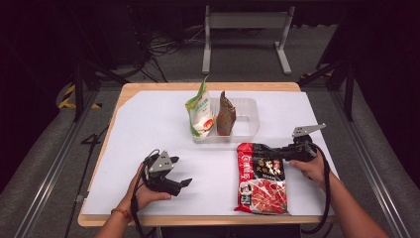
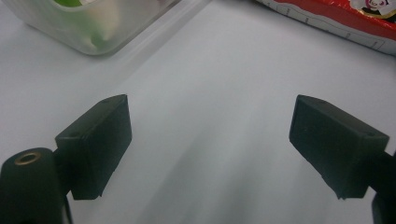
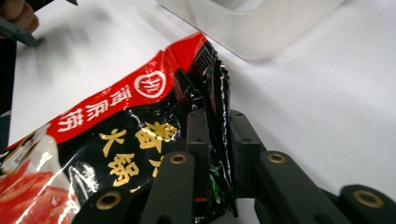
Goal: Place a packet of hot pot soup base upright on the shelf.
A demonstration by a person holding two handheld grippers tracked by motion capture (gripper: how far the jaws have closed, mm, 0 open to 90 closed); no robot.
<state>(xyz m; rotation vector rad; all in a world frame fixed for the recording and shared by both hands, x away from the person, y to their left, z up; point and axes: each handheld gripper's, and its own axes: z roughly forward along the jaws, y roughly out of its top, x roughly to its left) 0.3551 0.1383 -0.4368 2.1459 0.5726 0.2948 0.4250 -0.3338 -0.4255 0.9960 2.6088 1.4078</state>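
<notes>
Nearest us, our left tool [image 1: 185, 182] rests on the desk [image 1: 148, 124] with jaws apart, empty. Our right tool [image 3: 215, 140] is clamped on the upper right edge of the red hotpot pouch [image 1: 261, 178], lying flat before the clear tray [image 1: 250, 119]. It looks soft, glossy and slippery, so we grip the sealed edge. The tray's packets are partly blurred.

Bright table, dark surroundings (gripper views blurred).
</notes>
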